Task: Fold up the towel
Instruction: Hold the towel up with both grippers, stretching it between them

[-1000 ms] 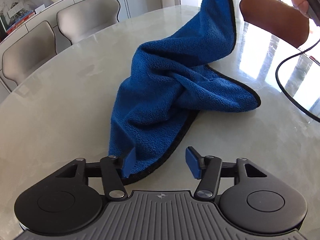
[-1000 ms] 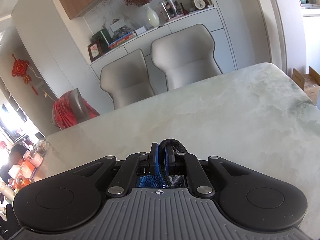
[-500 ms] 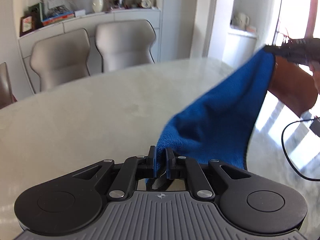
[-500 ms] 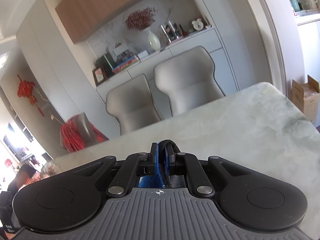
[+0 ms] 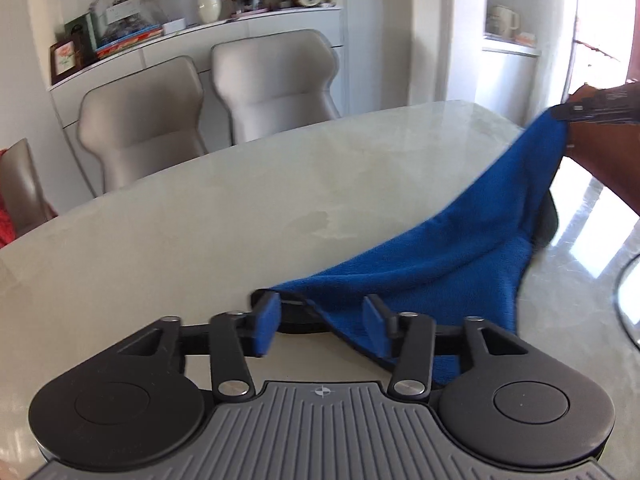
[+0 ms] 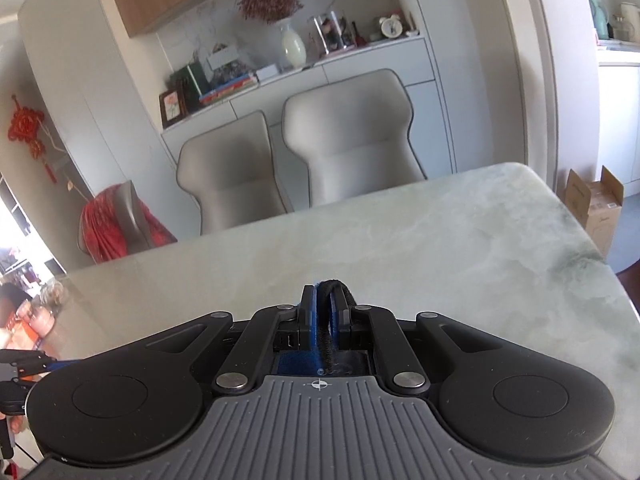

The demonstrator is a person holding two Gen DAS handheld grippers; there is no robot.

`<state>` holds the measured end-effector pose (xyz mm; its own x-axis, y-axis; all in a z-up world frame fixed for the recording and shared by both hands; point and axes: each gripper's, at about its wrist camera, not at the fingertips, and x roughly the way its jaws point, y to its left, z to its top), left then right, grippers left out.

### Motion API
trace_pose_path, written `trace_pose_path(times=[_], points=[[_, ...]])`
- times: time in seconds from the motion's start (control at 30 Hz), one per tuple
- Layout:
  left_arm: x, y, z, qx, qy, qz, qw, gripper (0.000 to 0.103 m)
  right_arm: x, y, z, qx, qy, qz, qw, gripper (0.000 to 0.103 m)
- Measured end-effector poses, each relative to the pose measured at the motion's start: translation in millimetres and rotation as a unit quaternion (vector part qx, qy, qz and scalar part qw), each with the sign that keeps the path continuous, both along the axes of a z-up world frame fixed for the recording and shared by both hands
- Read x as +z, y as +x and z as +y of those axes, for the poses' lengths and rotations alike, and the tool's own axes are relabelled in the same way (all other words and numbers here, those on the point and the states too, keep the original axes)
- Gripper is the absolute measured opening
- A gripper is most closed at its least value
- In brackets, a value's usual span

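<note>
A blue towel (image 5: pixel 460 252) with black edging stretches across the marble table (image 5: pixel 200 220) from my left gripper up to the right. My left gripper (image 5: pixel 322 326) is open, and the towel's near corner lies on the table between its fingers. My right gripper (image 6: pixel 325 312) is shut on the towel's black-edged corner (image 6: pixel 334 292) and holds it above the table. In the left wrist view the right gripper (image 5: pixel 576 110) shows at the far right, with the towel hanging from it.
Two beige chairs (image 5: pixel 208 108) stand at the table's far side, before a white sideboard (image 6: pixel 340 68) with a vase and books. A cardboard box (image 6: pixel 596 208) sits on the floor past the table's right edge. A black cable (image 5: pixel 624 288) lies at the right.
My left gripper closed on the towel's corner, lifted it, then lowered it to the table and opened. My right gripper stayed shut on its corner.
</note>
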<state>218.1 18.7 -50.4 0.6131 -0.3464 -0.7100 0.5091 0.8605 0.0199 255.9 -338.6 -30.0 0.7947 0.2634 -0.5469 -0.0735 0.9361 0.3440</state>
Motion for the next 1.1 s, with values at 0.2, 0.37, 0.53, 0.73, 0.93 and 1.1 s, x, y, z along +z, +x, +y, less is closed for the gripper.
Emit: trace_pose_path(times=[0.2, 0.37, 0.53, 0.73, 0.93, 1.1], points=[[-21.4, -39.7, -57.2, -0.147, -0.002, 0.034, 0.9886, 0.057, -5.2, 0.7, 1.0, 0.002, 0.009, 0.003, 1.0, 0.008], [-45.9, -46.5, -88.0, -0.177, 0.02, 0.057, 0.9823, 0.056, -4.8, -0.3, 1.1, 0.005, 0.012, 0.006, 1.0, 0.008], [-57.5, -35.1, -94.4, -0.163, 0.046, 0.076, 0.9827, 0.056, -6.2, -4.1, -2.2, 0.004, 0.016, 0.011, 1.0, 0.008], [-67.0, -24.1, -93.3, -0.16, 0.063, 0.098, 0.9802, 0.056, -9.7, -9.3, -9.1, -0.003, 0.025, 0.014, 1.0, 0.008], [-69.1, -21.7, -92.6, -0.171, 0.072, 0.095, 0.978, 0.055, -12.0, -11.2, -13.0, -0.006, 0.028, 0.018, 0.999, 0.009], [-64.4, -9.2, -89.6, -0.147, 0.08, 0.096, 0.9812, 0.006, -10.9, -12.6, -13.3, -0.009, 0.037, 0.016, 0.999, 0.009]])
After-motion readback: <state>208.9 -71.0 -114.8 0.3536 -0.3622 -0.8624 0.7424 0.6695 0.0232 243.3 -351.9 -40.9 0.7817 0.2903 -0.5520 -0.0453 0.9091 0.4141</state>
